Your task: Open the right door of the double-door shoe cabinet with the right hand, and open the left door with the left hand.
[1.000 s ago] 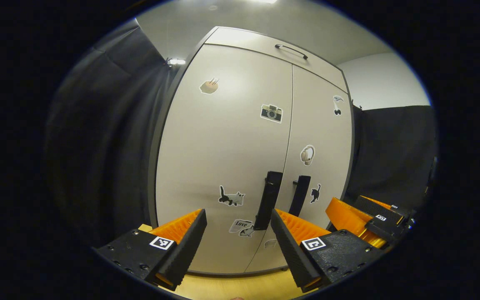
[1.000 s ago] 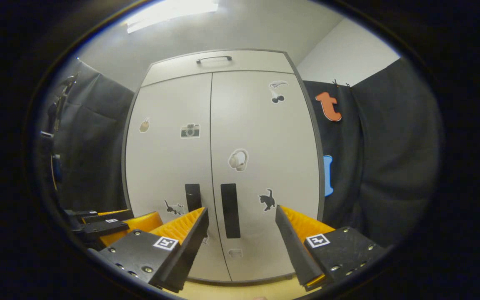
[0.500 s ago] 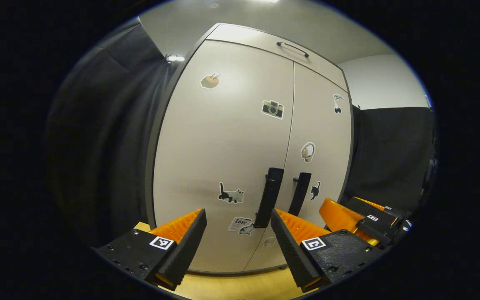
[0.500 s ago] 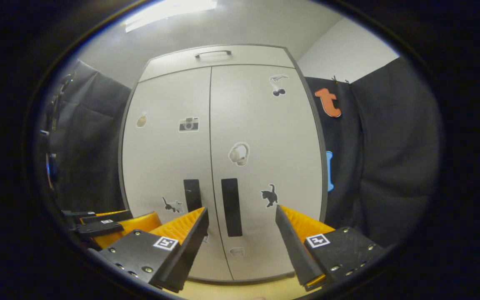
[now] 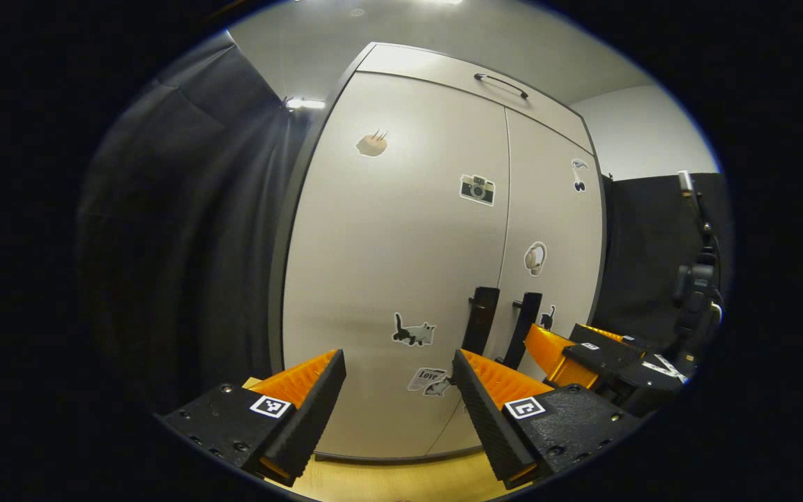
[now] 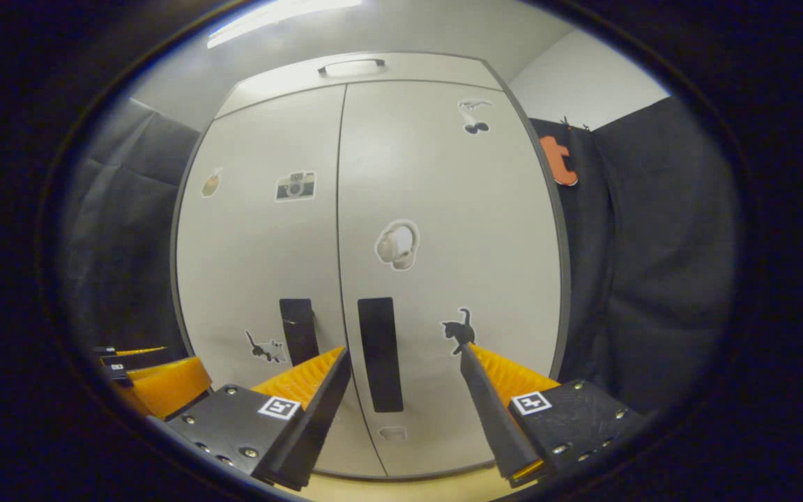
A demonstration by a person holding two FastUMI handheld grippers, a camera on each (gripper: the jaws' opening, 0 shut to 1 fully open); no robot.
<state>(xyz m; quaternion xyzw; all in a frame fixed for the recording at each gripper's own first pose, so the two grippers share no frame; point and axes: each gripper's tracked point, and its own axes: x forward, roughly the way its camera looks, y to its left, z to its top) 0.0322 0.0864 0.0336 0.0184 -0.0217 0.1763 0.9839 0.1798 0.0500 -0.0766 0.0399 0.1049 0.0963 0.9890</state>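
Note:
The pale shoe cabinet stands ahead with both doors shut. In the left gripper view the left door carries a dark vertical handle, and the right door has its own handle beside it. My left gripper is open, short of the doors and left of the handles. In the right gripper view the right door and its handle sit straight ahead. My right gripper is open, with the handle lined up between its fingers but farther off. The left door's handle is alongside.
A top flap with a small handle runs above the doors. Black cloth hangs on both sides of the cabinet. A wooden floor lies below. A dark stand rises at the right. The right gripper reaches in near the handles.
My right gripper has moved closer to the cabinet, so the doors loom larger. The left gripper has swung leftward, shifting the cabinet right in its view. Both doors stay shut.

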